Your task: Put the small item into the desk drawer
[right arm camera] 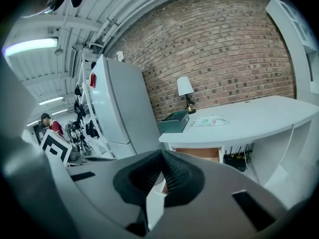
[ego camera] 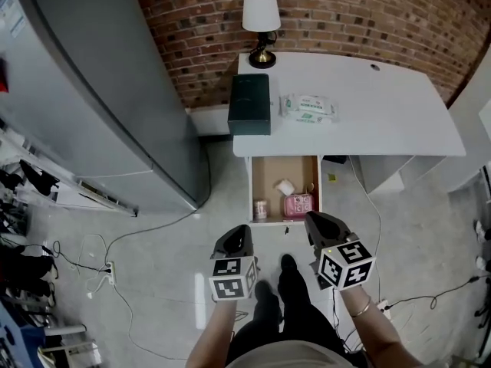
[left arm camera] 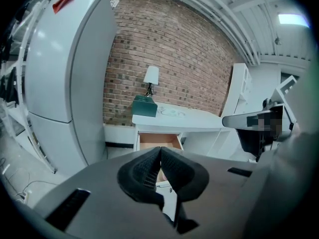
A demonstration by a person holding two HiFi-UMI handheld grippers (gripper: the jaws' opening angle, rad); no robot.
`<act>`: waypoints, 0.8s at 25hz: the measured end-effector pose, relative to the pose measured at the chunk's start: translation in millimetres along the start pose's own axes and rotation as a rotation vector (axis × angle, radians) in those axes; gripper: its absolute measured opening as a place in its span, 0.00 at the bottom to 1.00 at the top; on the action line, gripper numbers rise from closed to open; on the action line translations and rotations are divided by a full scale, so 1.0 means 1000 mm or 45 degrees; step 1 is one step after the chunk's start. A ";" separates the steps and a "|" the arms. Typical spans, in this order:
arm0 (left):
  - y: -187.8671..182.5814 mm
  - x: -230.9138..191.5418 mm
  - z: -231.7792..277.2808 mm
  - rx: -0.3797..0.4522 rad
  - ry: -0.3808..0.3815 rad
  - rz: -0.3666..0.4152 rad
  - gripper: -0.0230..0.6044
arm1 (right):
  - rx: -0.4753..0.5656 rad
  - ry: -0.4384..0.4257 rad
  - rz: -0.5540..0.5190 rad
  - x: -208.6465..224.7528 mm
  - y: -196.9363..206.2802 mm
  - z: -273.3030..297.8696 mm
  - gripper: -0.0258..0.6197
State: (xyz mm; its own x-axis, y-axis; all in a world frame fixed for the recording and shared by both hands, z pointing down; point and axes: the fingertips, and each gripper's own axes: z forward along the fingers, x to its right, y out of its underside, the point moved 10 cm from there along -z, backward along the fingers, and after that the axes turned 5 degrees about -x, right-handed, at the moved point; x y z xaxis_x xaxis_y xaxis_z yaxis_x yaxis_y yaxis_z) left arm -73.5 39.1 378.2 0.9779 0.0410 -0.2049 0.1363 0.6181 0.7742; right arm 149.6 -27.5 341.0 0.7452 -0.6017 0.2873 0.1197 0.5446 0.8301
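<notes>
Your left gripper [ego camera: 238, 234] and right gripper [ego camera: 314, 222] hang side by side over the floor [ego camera: 169, 251], just in front of the open drawer [ego camera: 251, 184]. Each has its jaws pressed together with nothing between them, as the left gripper view [left arm camera: 160, 151] and the right gripper view [right arm camera: 162, 156] show. The drawer juts from under the front edge of the desk [ego camera: 399, 121], near its left end. It holds a white roll [ego camera: 285, 187], a pink container [ego camera: 298, 204] and a small jar [ego camera: 261, 208]; you cannot tell which of them is the task's item. On the desk, a lamp [ego camera: 261, 18] stands at the back left corner, a green box [ego camera: 250, 103] lies along the left edge, and a pack of wipes [ego camera: 308, 107] lies just right of the box.
</notes>
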 end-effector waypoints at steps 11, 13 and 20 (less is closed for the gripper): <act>-0.001 0.009 -0.032 0.043 0.042 0.057 0.07 | 0.094 0.071 0.032 -0.018 0.005 -0.045 0.05; -0.002 0.011 -0.035 0.048 0.048 0.062 0.07 | 0.093 0.090 0.014 -0.020 0.006 -0.051 0.05; -0.003 0.017 -0.037 0.059 0.062 0.076 0.07 | 0.075 0.132 -0.028 -0.022 0.010 -0.064 0.05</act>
State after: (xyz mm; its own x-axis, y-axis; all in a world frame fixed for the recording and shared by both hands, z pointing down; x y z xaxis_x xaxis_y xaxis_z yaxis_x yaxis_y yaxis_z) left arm -63.2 67.0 350.8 0.9758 0.1153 -0.1859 0.0867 0.5763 0.8126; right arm 175.9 28.5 312.4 0.8071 -0.5476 0.2206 0.1001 0.4952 0.8630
